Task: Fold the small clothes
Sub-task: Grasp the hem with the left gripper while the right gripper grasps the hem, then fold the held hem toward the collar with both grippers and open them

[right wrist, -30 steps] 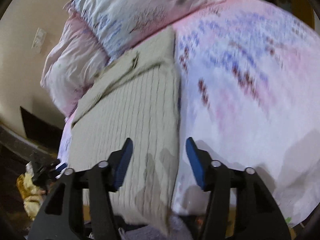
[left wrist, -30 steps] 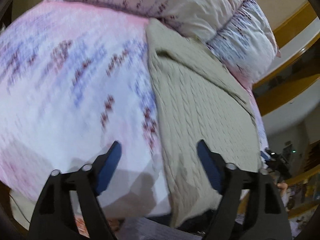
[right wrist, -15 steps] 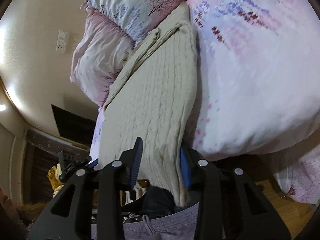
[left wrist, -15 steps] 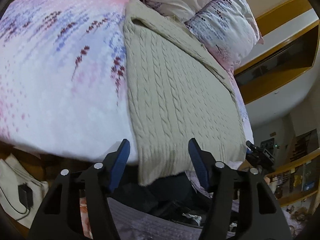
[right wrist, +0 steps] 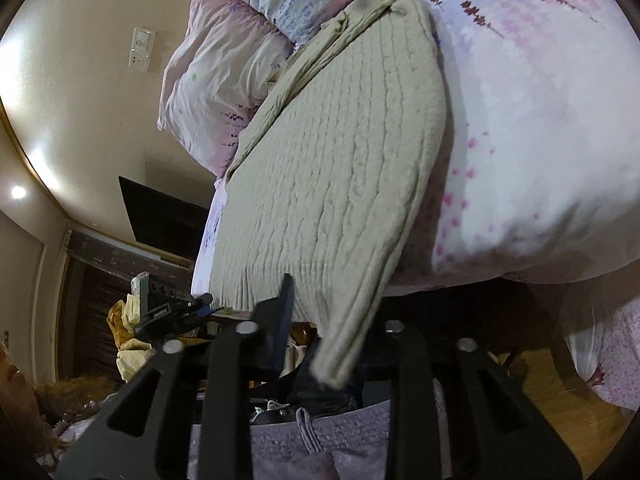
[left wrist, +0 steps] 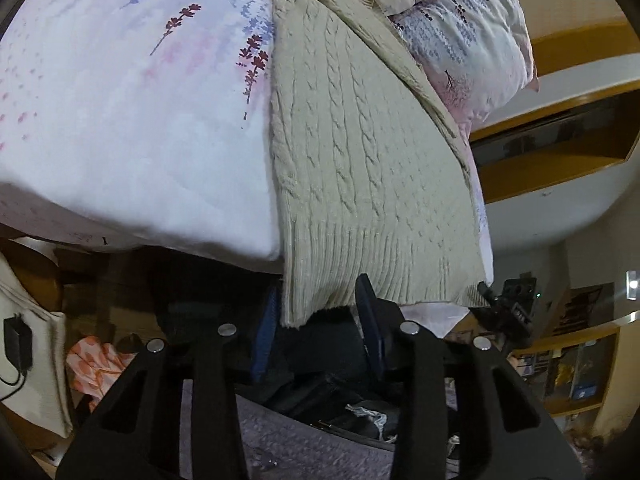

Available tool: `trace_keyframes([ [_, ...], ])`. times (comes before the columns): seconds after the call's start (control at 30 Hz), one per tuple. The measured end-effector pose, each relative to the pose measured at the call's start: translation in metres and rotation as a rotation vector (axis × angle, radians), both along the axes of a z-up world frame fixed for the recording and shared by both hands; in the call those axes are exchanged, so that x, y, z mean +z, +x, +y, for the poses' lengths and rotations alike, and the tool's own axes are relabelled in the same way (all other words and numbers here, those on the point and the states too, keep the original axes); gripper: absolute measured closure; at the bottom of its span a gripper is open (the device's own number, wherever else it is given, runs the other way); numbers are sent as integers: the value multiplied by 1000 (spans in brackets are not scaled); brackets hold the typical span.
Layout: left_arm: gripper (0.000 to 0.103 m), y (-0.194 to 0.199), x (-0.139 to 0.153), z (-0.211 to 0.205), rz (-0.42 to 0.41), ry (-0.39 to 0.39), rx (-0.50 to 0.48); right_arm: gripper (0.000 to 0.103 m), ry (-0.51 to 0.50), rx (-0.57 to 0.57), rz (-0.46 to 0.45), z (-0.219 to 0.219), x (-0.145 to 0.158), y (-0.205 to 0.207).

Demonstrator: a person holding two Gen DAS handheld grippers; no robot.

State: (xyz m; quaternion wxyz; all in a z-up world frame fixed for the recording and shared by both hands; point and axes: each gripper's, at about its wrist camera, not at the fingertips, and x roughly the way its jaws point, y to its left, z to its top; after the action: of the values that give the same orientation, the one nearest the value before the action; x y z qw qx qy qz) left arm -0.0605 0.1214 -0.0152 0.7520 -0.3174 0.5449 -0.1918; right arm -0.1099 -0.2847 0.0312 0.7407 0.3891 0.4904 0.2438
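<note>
Both the left gripper and right gripper have dropped to the sweater hem, fingers narrowed around its 2 corners.

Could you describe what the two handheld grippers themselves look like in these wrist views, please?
Both match: the left gripper and right gripper have matte black angular finger arms with triangular cutouts and round silver screw heads. The fingertips carry flat blue pads. No cables, markings or sleeves show on them.
</note>
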Motion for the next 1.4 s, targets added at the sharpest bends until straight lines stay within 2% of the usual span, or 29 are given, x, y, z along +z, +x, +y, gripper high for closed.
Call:
trace_keyframes([
  [0.03,77,0,0,-1,5,-16,-4,94,8,5,-1,1,0,0],
  [0.1,88,0,5,-2,-1,-33,-14,96,11,7,-11,2,2,1],
  [0.33,96,7,32,1,-99,-14,-3,97,-57,14,-89,2,26,3],
  [0.53,97,30,63,-4,-236,111,17,98,-212,-25,-243,12,66,11],
  [0.87,98,93,101,17,-387,183,126,98,-565,-146,-566,43,128,60],
  [0.97,98,117,113,20,-424,199,153,98,-628,-190,-647,51,139,85],
  [1.17,98,190,129,14,-462,234,184,98,-673,-275,-688,52,139,153],
  [1.3,98,234,126,10,-447,252,209,98,-670,-318,-644,45,130,193],
  [1.4,98,264,116,6,-424,264,224,98,-656,-337,-567,39,113,224],
])
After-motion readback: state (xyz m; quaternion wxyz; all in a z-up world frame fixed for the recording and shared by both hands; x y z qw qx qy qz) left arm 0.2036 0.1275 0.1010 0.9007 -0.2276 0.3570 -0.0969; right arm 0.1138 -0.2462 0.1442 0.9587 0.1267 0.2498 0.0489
